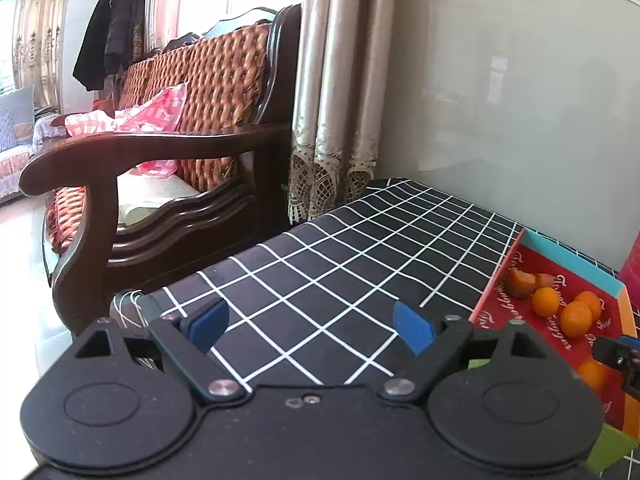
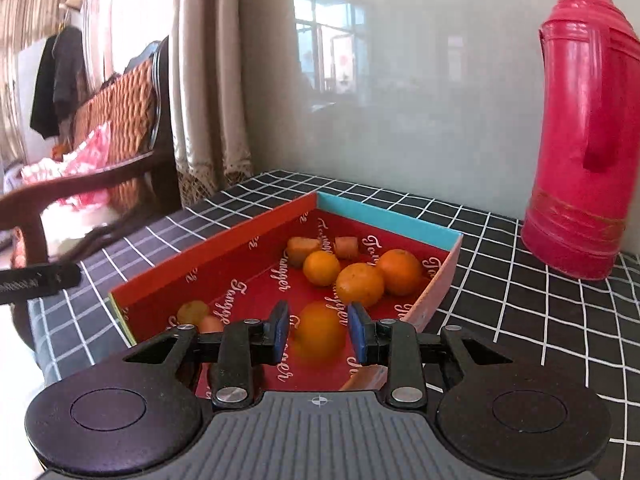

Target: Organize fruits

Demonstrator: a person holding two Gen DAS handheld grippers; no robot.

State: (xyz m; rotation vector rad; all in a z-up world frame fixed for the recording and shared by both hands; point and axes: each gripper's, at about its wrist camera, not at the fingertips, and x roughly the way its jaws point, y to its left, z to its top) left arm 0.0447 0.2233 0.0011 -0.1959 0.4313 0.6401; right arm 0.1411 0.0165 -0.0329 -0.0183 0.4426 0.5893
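An open red box [image 2: 384,220] with a teal far wall sits on the black checked tablecloth [image 1: 320,248]. Three oranges [image 2: 360,284] lie grouped toward its far right corner, with two brownish pieces [image 2: 304,246] behind them and a small yellowish fruit [image 2: 192,312] at the near left. My right gripper [image 2: 319,330] hangs over the box, shut on a slightly blurred orange [image 2: 320,336] that fills the gap between the blue pads. My left gripper [image 1: 311,322] is open over bare cloth left of the box [image 1: 560,250], nothing between its fingers. The right gripper [image 1: 618,350] shows at that view's right edge.
A tall pink thermos [image 2: 580,140] stands on the table behind and right of the box, against the pale wall. A dark wooden armchair [image 1: 160,148] with woven cushions stands just past the table's left edge, curtains behind it.
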